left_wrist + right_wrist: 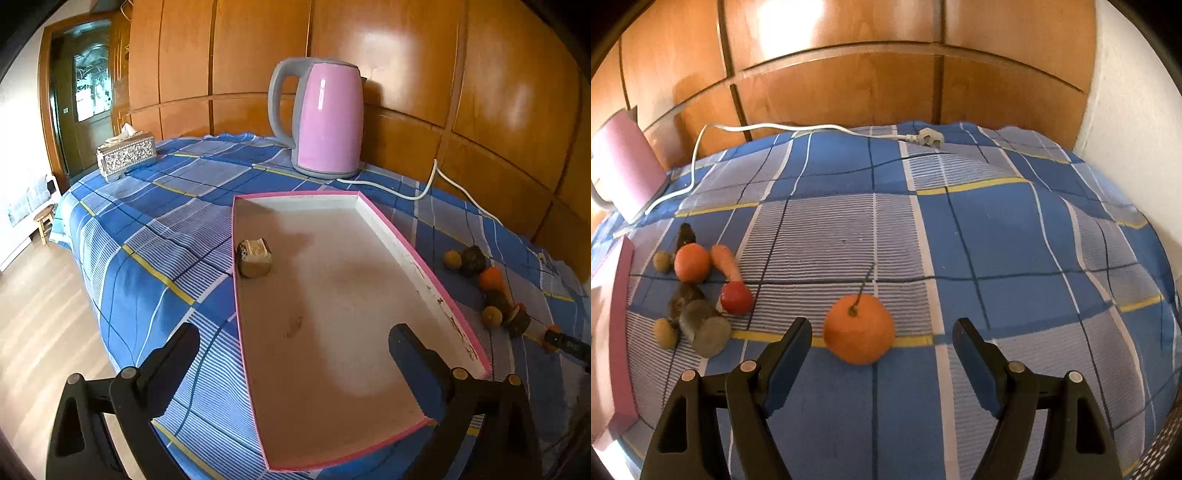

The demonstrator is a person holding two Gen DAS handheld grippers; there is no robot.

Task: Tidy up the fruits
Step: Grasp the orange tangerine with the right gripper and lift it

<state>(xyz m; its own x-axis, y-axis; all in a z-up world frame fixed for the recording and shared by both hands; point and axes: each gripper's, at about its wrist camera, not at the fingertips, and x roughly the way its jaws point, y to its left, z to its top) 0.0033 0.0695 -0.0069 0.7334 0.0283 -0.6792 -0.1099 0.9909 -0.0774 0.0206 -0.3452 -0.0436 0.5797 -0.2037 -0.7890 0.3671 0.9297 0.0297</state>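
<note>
Claw point(882, 343) astride upright-stemmed orange point(858, 332)

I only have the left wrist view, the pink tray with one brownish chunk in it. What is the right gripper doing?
Observer: The right gripper is open, and an orange with a stem sits on the blue checked cloth between its fingers, not touched by them.
Operator: Is that orange part of the pile beside the tray?
Observer: No, it sits apart. The pile has a second orange, a carrot and a small red fruit.
Operator: Where does the kettle cord end?
Observer: Its white plug lies loose on the cloth near the wooden wall, connected to nothing.
</note>
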